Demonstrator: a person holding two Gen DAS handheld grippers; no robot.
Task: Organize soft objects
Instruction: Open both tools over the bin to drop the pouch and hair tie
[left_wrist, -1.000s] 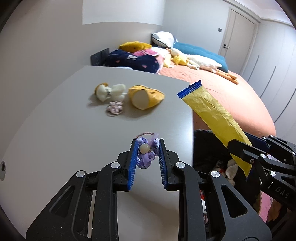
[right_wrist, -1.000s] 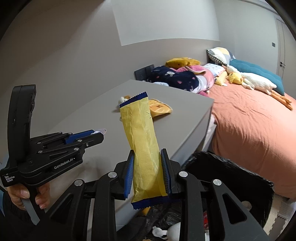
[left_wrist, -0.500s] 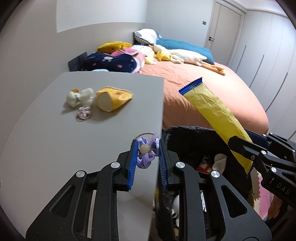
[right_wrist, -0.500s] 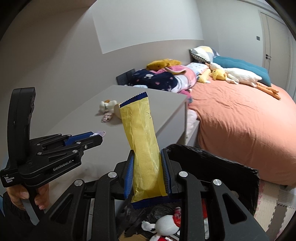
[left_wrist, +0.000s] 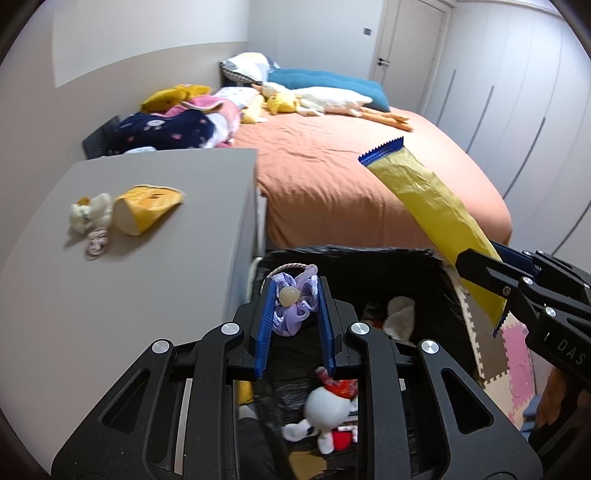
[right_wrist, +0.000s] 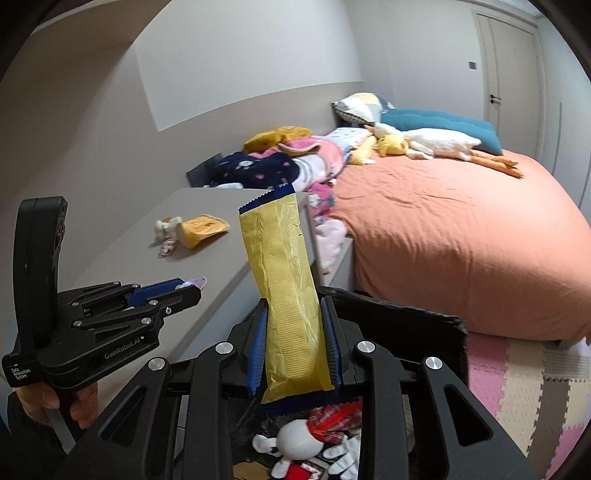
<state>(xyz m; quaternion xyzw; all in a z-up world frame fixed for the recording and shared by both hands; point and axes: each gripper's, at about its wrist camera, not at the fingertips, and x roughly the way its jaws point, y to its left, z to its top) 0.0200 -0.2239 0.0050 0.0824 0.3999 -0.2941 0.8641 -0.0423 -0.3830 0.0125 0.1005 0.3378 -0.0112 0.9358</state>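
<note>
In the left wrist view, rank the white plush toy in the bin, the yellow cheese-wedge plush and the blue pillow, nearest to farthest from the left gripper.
1. White plush toy, in the black bin under the left gripper.
2. Yellow cheese-wedge plush, on the table, left.
3. Blue pillow, at the bed's head.

Showing as black, angular plastic, left gripper (left_wrist: 295, 291) and right gripper (right_wrist: 293, 310) alike. Branching into skeletal linkage arms with triangular cut-outs. Carrying round silver screws (left_wrist: 229, 328) at the joints and ridged blue pads (left_wrist: 264, 321) along the inner fingers. Bearing white lettering (right_wrist: 122, 349): "GenRobot.AI" and "Data Acquisition System" on the left, "DAS" on the right. Rising into a tall curved black handle (right_wrist: 40, 258) behind the left.
</note>
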